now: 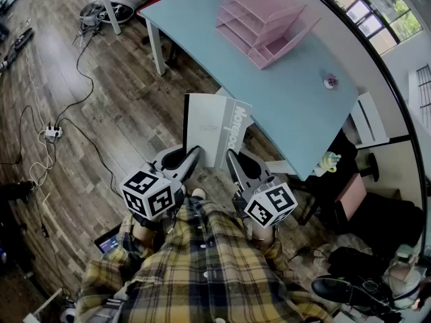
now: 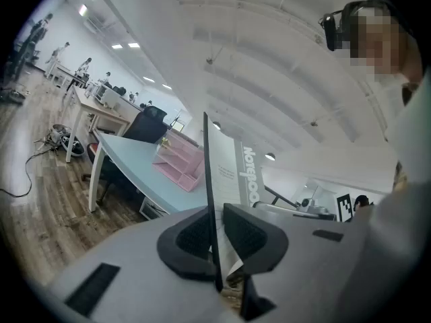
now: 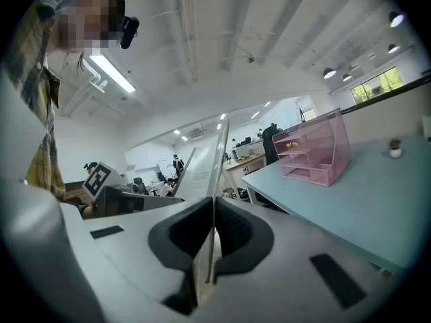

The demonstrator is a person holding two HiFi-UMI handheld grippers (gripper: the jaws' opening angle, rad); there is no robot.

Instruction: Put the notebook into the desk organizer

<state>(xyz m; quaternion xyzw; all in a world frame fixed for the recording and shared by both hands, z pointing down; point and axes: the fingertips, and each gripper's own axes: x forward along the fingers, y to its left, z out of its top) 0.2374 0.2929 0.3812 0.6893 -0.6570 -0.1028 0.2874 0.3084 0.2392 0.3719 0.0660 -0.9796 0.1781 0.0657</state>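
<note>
Pale-blue table (image 1: 296, 113), pink desk organizer (image 1: 259, 22), notebook (image 1: 217, 128) still out in the air

Got the table filling the upper right, with the desk organizer standing at its far end. Holding the notebook partly open over the wood floor (image 1: 114, 106), just off the table's near edge and well apart from the organizer. Left gripper (image 1: 192, 156) pinched down on the dark-edged left cover, right gripper (image 1: 232, 160) squeezed tight on the right-hand leaf. Also spotted a little pot (image 1: 330, 81) on the table near its right edge.
</note>
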